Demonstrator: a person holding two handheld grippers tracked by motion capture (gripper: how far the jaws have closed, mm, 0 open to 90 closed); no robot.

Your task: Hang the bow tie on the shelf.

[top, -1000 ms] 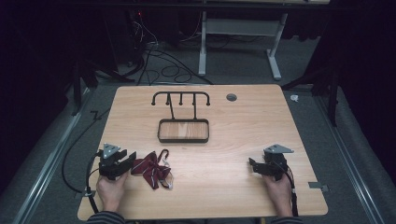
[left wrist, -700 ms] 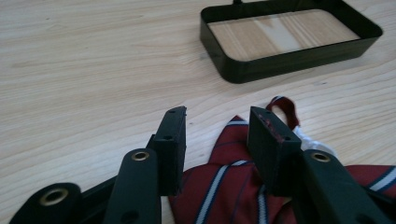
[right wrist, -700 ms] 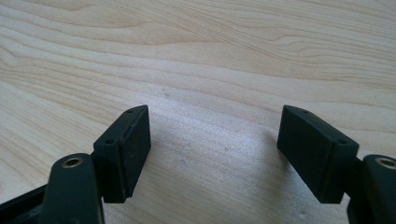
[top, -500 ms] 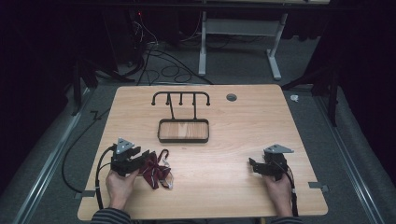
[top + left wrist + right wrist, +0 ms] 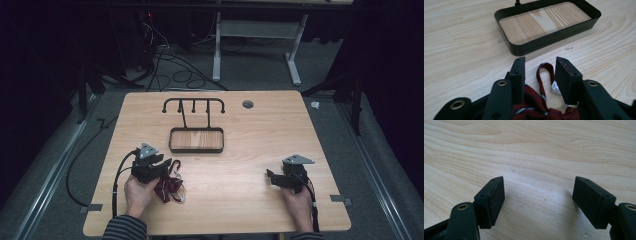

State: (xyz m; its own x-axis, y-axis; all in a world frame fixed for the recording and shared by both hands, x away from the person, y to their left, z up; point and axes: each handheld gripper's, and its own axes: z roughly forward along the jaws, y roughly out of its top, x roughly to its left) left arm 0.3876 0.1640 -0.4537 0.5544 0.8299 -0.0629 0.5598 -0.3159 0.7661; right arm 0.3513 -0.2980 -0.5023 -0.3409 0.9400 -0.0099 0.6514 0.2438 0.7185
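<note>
Your left tool (image 5: 540, 72) sits low over the dark red striped bow tie (image 5: 169, 184) at the tabletop's (image 5: 260, 135) near-left, jaws partly open and straddling its loop, gripping nothing yet. This looks like the pick-up step: ease the jaws down around the fabric and close them (the strap is thin and may slip). Ahead stands the black hook rack (image 5: 194, 106) with its tray (image 5: 196, 140), probably the destination. Your right tool (image 5: 539, 202) rests wide open and empty on bare wood.
</note>
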